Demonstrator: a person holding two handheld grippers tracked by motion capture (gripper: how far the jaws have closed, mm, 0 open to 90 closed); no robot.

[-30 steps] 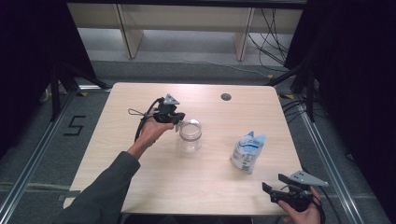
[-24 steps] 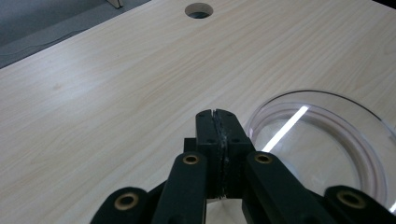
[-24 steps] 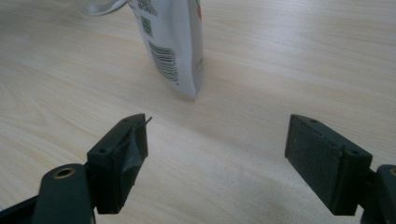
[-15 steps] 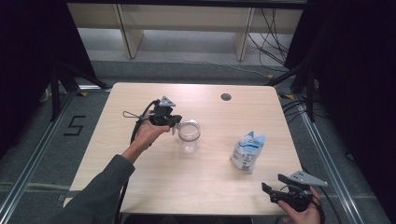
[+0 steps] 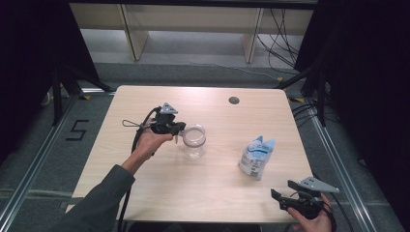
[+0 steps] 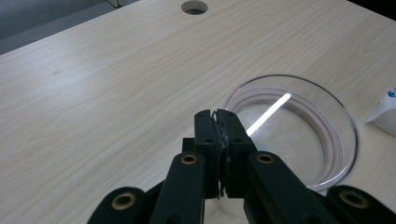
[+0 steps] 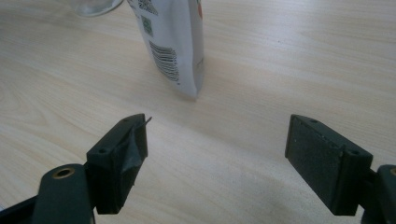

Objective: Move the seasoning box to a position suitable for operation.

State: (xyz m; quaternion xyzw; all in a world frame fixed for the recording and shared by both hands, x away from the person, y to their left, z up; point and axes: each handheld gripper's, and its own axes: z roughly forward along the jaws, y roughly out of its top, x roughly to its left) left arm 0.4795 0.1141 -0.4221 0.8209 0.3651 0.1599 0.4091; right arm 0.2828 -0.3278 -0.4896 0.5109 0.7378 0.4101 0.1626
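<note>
Jar [image 5: 194, 140] sat just right of left gripper [image 5: 177, 137], jaws clenched empty beside its rim; right gripper [image 5: 283, 191] gaped near pouch [image 5: 256, 157].

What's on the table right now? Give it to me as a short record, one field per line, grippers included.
surface: wooden table with a round hole near its far edge
jar: clear glass jar, upright, open-topped, no lid on it
pouch: white pouch, standing to the jar's right
left gripper: jaws shut at the jar's rim
right gripper: jaws open, nothing between them, at the near right edge, pouch ahead of it
</note>
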